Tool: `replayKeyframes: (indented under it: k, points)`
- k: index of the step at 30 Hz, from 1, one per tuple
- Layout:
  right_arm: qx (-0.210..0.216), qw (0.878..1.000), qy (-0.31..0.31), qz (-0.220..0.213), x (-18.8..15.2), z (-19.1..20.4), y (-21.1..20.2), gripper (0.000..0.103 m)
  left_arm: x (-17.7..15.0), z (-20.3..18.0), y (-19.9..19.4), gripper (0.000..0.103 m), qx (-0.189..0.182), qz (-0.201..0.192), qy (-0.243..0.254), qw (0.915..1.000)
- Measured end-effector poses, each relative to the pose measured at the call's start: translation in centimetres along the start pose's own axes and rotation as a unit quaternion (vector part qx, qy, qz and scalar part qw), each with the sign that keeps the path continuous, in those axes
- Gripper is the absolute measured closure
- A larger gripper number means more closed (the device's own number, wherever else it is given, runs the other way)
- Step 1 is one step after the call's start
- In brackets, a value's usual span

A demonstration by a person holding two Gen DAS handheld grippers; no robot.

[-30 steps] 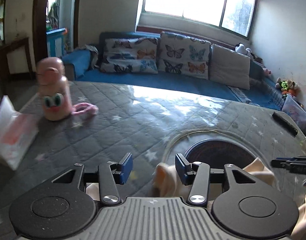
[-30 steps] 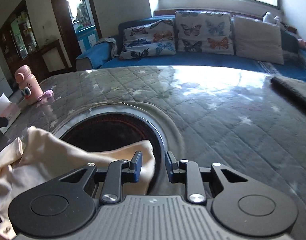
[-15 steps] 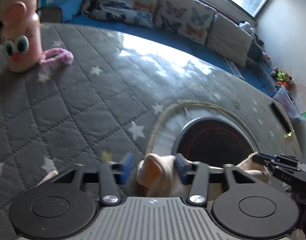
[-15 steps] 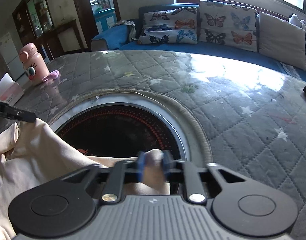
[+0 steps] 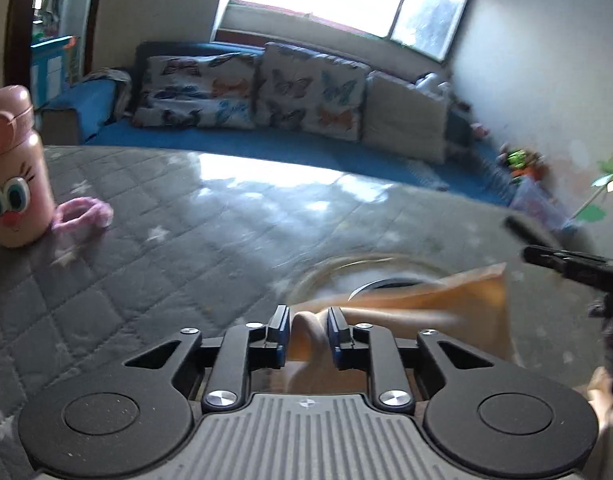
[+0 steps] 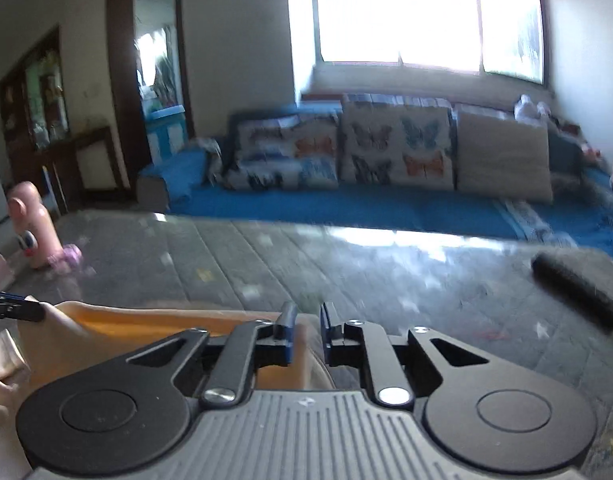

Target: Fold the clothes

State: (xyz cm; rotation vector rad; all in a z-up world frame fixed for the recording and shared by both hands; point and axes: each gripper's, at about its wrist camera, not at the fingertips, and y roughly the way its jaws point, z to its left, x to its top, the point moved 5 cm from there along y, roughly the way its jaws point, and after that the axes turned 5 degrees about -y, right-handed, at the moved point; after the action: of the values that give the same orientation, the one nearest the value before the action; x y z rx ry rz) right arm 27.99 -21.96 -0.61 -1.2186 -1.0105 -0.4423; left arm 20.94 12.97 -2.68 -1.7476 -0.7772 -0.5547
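A cream, peach-toned garment hangs stretched between my two grippers above the grey quilted table cover. My left gripper is shut on a bunched edge of the garment. My right gripper is shut on another edge of the same garment. The right gripper's tips show at the right of the left wrist view, and the left gripper's tips show at the left edge of the right wrist view. The cloth hides most of the round dark opening in the table.
A pink cartoon bottle and a pink hair tie stand at the table's left. A black remote lies at the right. A blue sofa with butterfly cushions runs along the far side under the window.
Both grippers have closed on the garment's edges and risen, lifting the cloth off the table and pulling it taut between them. The views now tilt up toward the sofa.
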Motion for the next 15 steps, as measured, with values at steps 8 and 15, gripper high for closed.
replayKeyframes:
  k: [8,15]
  points:
    - [0.02,0.997,0.002,0.07,-2.7,-0.1,3.2,0.077,1.0,1.7,1.6,0.047,0.005,0.025,-0.055,0.9981]
    - [0.041,0.995,-0.001,0.093,-2.6,0.9,5.5,0.071,2.7,2.2,3.7,0.044,-0.002,0.047,-0.116,0.9921]
